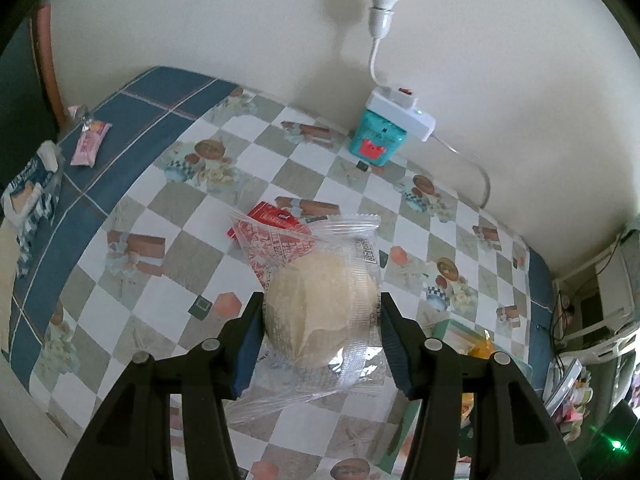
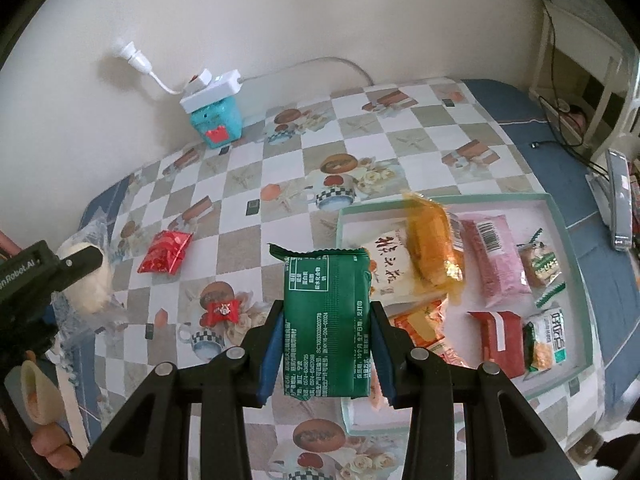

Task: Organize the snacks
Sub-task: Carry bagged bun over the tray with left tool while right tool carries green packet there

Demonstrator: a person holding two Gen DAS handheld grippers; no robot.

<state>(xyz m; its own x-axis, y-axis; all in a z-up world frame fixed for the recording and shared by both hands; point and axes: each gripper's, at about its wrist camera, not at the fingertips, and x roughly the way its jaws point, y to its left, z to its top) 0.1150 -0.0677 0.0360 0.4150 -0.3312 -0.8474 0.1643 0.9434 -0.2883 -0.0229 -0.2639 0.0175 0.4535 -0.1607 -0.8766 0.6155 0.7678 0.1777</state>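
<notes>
My left gripper point(image 1: 320, 320) is shut on a round pale bun in a clear wrapper point(image 1: 320, 312), held above the checked tablecloth. From the right wrist view, that gripper point(image 2: 76, 264) and the bun point(image 2: 90, 280) show at the far left. My right gripper point(image 2: 326, 332) is shut on a green foil snack pack point(image 2: 326, 320), lifted over the near left corner of a shallow white tray point(image 2: 568, 240). The tray holds several snacks, among them an orange packet point(image 2: 432, 248) and a pink packet point(image 2: 496, 260). On the cloth lie a red foil packet point(image 2: 165, 251) and a small red candy point(image 2: 221, 311).
A teal toy box point(image 1: 376, 138) with a white power strip and bulb on it stands by the wall. A pink packet point(image 1: 90, 142) and a checked blue packet point(image 1: 32, 196) lie near the left table edge. A red packet point(image 1: 272, 220) lies behind the bun. Shelving and cables crowd the right.
</notes>
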